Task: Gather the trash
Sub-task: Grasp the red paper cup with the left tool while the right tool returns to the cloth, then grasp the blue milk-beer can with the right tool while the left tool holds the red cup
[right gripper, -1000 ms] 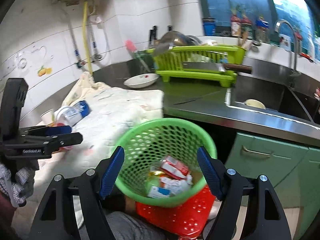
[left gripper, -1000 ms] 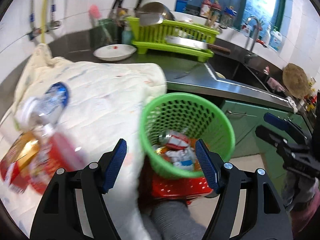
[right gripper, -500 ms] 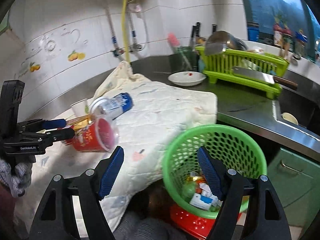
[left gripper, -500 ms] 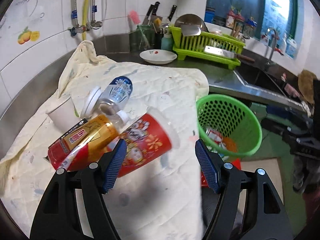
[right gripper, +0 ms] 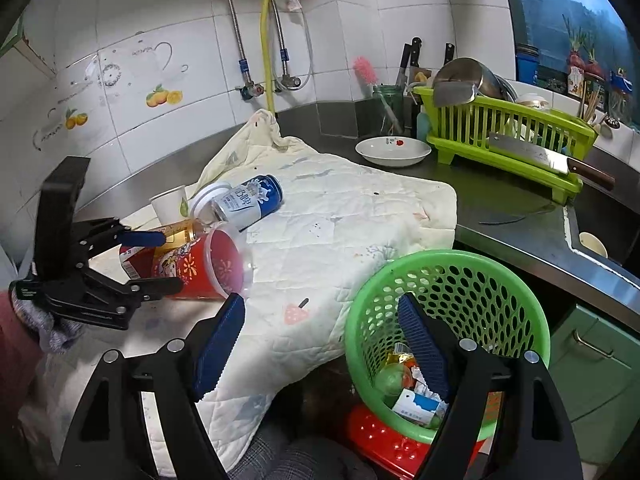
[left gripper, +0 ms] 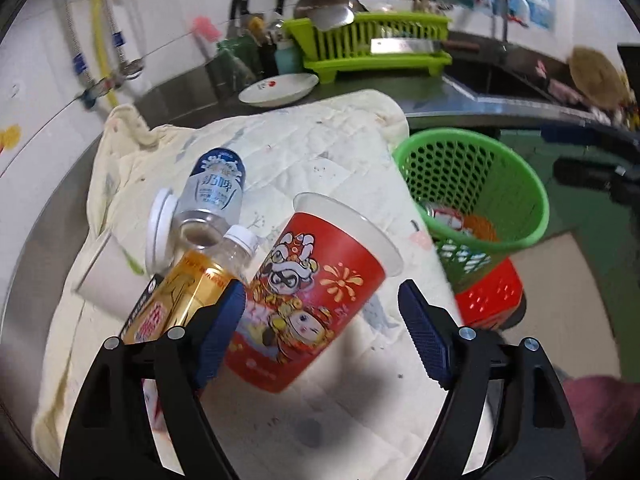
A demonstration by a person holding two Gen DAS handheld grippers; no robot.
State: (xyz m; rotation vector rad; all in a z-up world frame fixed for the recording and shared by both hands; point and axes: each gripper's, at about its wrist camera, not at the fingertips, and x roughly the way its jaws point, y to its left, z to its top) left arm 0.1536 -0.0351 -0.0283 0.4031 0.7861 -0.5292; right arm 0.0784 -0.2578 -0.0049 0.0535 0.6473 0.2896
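Observation:
A red paper cup (left gripper: pixel 308 296) lies on its side on the pale quilted cloth (left gripper: pixel 320 168), between the jaws of my open left gripper (left gripper: pixel 322 332); the cup (right gripper: pixel 200 268) and that gripper (right gripper: pixel 154 262) also show in the right wrist view. Beside it lie a yellow-labelled bottle (left gripper: pixel 188 288), a blue-and-white can (left gripper: pixel 214 196) and a small white paper cup (left gripper: pixel 108 276). The green mesh basket (right gripper: pixel 452 280) holds several wrappers and stands off the counter edge on a red basket (right gripper: pixel 384 436). My right gripper (right gripper: pixel 322 340) is open and empty above the cloth's front edge.
A white dish (right gripper: pixel 392 150), a green dish rack (right gripper: pixel 508 132) with a cleaver (right gripper: pixel 536 158), knives and a jar stand at the back. The sink (right gripper: pixel 600 232) lies to the right. Tiled wall and pipes stand behind.
My left gripper has swung from the green basket back over the cloth and closed in on the red cup. My right gripper view has shifted left, away from the basket.

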